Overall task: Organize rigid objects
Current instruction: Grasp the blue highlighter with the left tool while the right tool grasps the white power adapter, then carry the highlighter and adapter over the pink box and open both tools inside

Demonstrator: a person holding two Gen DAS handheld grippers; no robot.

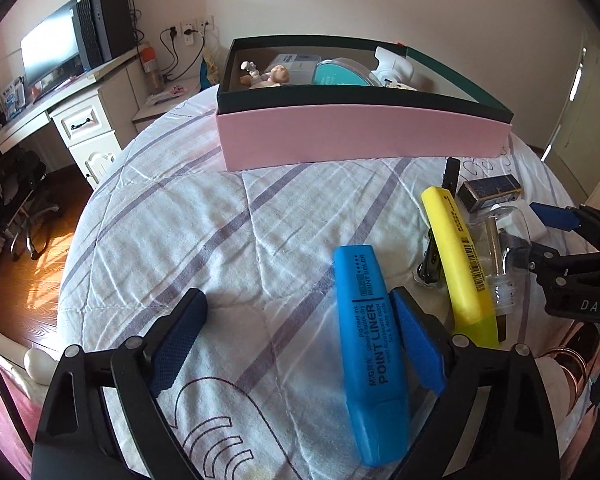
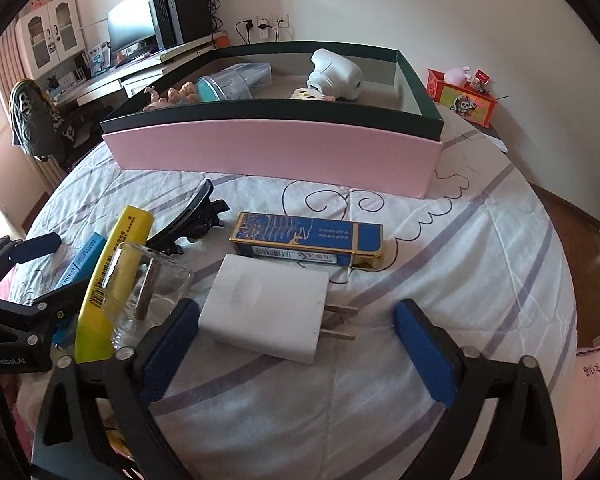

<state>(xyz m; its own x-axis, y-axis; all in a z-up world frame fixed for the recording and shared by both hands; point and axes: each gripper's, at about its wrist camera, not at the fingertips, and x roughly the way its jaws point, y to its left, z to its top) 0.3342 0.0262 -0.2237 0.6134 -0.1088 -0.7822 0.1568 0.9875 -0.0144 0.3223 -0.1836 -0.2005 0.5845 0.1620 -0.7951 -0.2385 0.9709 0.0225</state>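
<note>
With both claws released, the left gripper (image 1: 300, 344) should shift right to centre the blue marker (image 1: 370, 360) lying against its right pad, while the right gripper (image 2: 298, 350) closes squarely on the charger (image 2: 266, 308) body (not its prongs) on the quilt (image 1: 180, 220), before the box (image 1: 360, 136).

Daylit room, bright overall. Sun patch w/ slatted shadows on wood floor (image 1: 32, 268), left wrist view; light enters from left. Monitor (image 1: 50, 46) glares white. Soft shadows on quilt (image 1: 204, 216). Strong fisheye bend, dark vignette at corners. Focus sharp centre, slightly soft at edges; glass jar (image 2: 148, 288) shows specular highlights.
</note>
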